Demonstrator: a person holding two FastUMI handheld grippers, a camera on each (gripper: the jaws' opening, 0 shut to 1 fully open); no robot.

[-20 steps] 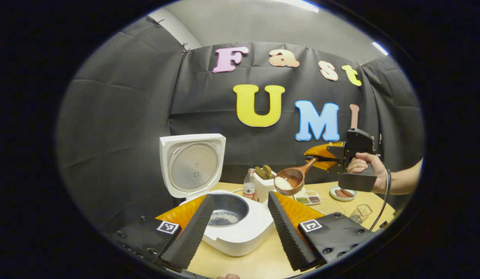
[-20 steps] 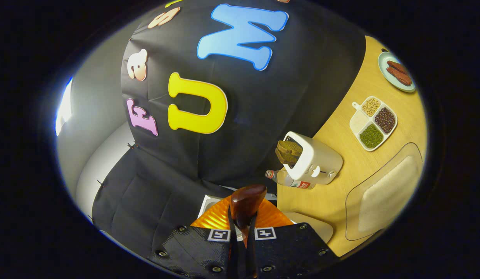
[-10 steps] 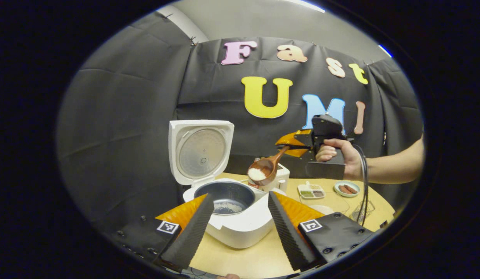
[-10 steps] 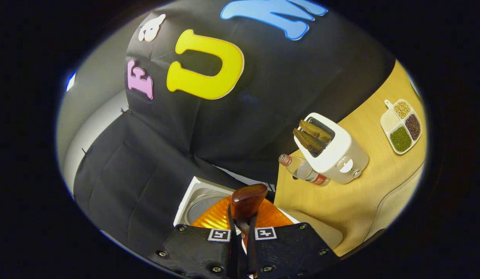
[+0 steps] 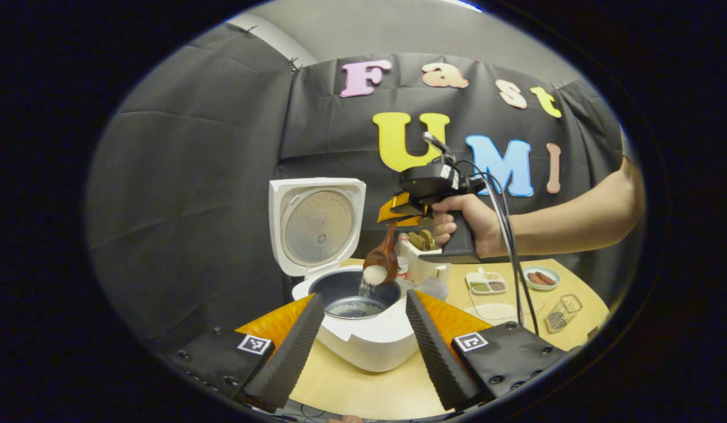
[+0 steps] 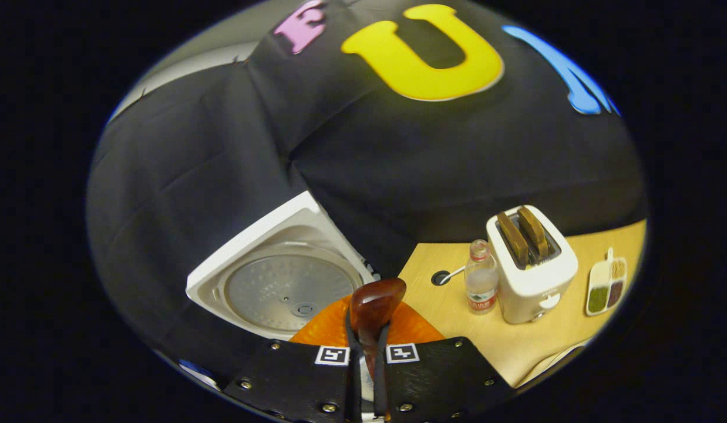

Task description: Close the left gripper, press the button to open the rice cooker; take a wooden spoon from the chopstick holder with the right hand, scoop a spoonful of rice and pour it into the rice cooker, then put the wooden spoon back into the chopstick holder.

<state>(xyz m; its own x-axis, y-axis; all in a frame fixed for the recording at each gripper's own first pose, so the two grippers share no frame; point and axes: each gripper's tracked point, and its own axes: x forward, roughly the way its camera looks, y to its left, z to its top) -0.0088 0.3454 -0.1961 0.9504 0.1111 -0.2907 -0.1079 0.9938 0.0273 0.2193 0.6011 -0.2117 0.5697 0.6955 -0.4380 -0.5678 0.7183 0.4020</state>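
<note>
Pale wood table (image 5: 363,393), right gripper (image 5: 399,212) clamping glossy wooden spoon (image 5: 382,258); left gripper (image 5: 359,329) spread

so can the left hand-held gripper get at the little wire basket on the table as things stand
Probably yes. The left hand-held gripper is open and holds nothing, and the small wire basket stands alone on the bare wooden table, off to its right. The right hand-held gripper is busy over the white rice cooker.

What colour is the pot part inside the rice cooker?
The inner pot is dark grey metal, with white rice at its bottom. The left gripper view shows it best.
</note>
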